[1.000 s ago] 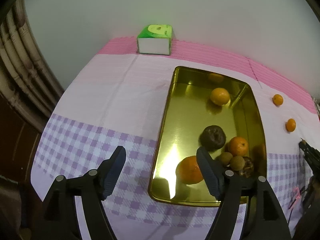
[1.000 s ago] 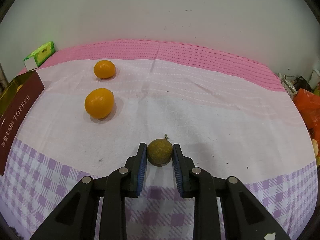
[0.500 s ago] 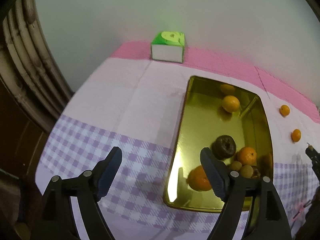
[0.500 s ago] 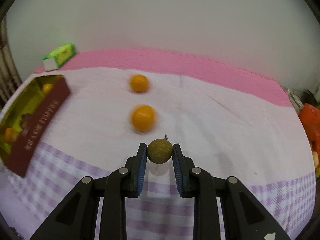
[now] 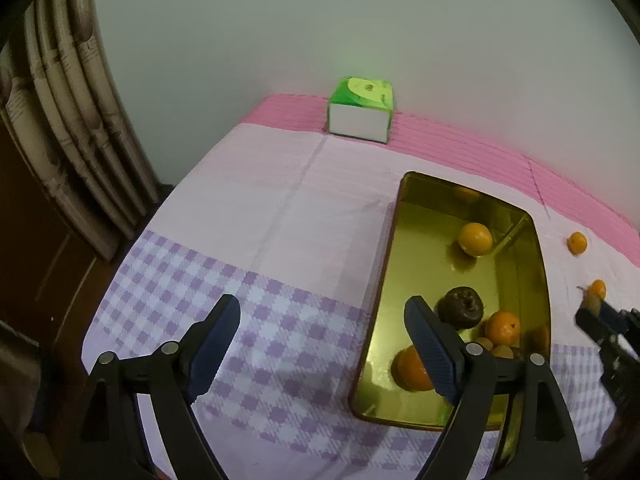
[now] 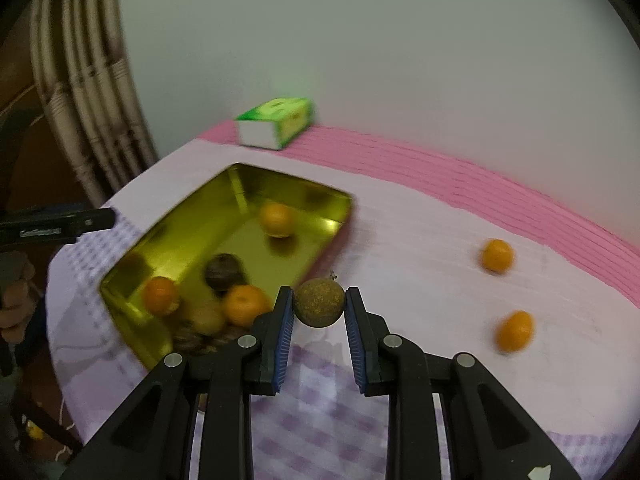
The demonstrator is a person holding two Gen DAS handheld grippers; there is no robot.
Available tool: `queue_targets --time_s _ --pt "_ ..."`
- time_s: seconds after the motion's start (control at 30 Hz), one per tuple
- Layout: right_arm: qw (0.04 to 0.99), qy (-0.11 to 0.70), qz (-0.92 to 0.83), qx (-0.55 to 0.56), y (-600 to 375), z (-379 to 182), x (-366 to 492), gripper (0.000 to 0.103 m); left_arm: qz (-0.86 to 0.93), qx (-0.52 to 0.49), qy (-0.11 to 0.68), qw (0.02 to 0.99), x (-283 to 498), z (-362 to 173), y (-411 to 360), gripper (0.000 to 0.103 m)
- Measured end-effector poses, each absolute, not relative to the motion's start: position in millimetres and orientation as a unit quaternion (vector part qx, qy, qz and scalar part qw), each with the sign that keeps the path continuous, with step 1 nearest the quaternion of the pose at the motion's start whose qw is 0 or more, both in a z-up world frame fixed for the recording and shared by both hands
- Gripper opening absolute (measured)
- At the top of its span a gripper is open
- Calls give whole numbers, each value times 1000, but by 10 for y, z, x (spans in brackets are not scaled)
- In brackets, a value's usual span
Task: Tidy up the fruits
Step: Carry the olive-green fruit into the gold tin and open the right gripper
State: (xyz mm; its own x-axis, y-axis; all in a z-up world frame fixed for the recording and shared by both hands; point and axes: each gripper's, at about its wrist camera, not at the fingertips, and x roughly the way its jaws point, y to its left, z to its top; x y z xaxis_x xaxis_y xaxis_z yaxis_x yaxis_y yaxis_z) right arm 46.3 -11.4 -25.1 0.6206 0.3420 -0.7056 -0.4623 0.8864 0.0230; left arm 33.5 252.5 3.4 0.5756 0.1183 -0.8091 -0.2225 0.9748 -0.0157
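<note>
R claw [image 6: 319,310] grips brown fruit [image 6: 319,303], swung to tin [image 6: 168,227] at 10 o'clock | L claw [image 5: 322,344] just widened, empty | drop-in looks next; 2 oranges [image 6: 497,255] left.

no legible text anywhere

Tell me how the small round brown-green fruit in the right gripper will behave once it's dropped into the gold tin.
The small round brown-green fruit looks near-spherical, so it will probably roll on the shiny floor of the gold tin until the fruit there stops it. Its rough, matte skin probably keeps it from slipping in the right gripper. It keeps its shape between the pads, so it seems firm.
</note>
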Motion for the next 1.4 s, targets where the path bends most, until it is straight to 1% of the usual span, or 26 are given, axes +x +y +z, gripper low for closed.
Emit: queue_targets --time_s 0.23,0.57,0.87,1.3,1.4 --pt "882 383 255 -101 325 -360 455 23 99 -70 449 885 326 38 2574 84" --pt "866 404 271 -113 605 -524 560 23 101 -84 461 877 346 -9 2629 85" --pt "859 416 273 -122 683 -633 574 24 101 -83 466 875 353 -31 2621 85" --pt "863 412 267 -118 656 -609 594 24 99 -76 468 875 350 -44 2580 85" --pt "866 409 265 -111 622 -573 595 28 98 -74 468 875 353 -45 2568 85"
